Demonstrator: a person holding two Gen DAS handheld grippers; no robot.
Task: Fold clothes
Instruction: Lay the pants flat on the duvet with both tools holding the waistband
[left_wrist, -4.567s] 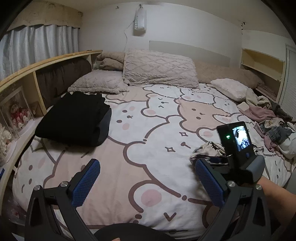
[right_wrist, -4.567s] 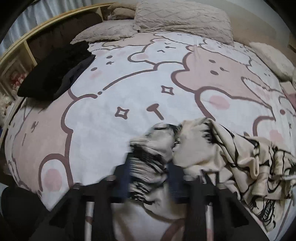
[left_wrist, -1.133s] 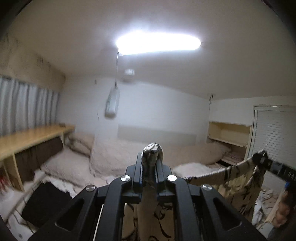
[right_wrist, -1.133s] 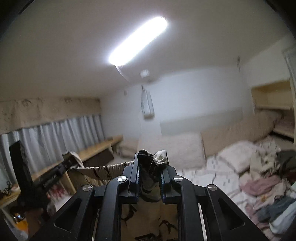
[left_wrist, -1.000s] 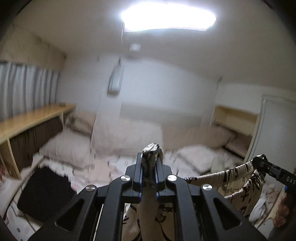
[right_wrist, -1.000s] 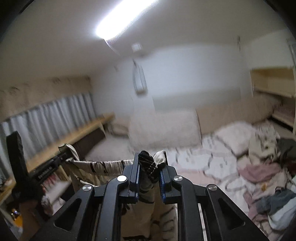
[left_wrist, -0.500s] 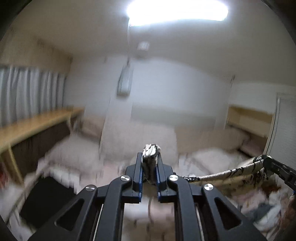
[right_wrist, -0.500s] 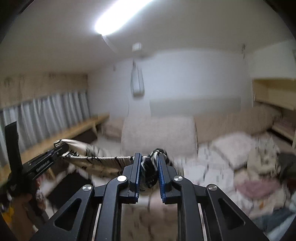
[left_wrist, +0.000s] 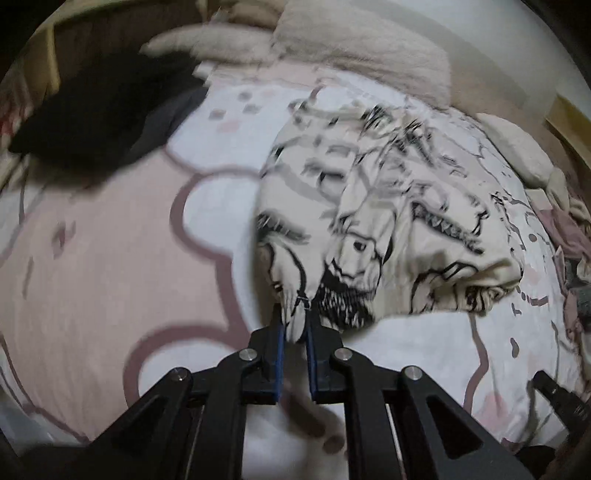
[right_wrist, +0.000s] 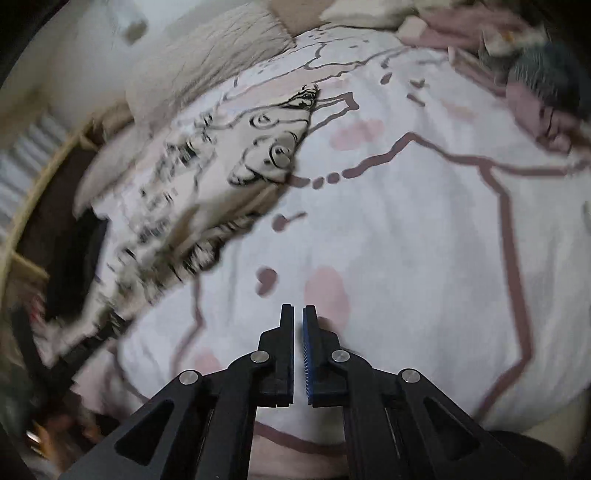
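On the bed (left_wrist: 110, 277) the printed garment (left_wrist: 388, 206) sprawls ahead of the left hand-held gripper (left_wrist: 294, 328) — clamped on its edge; the right hand-held gripper (right_wrist: 298, 325) — closed, empty — sits well apart.

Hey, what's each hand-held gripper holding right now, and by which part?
The left hand-held gripper pinches the printed cream shirt at a bunched bit of its near edge. The right hand-held gripper is shut on nothing.

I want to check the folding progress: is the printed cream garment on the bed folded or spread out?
Spread out, not folded: the printed cream garment lies open but rumpled across the bed cover, one corner pinched in the left gripper.
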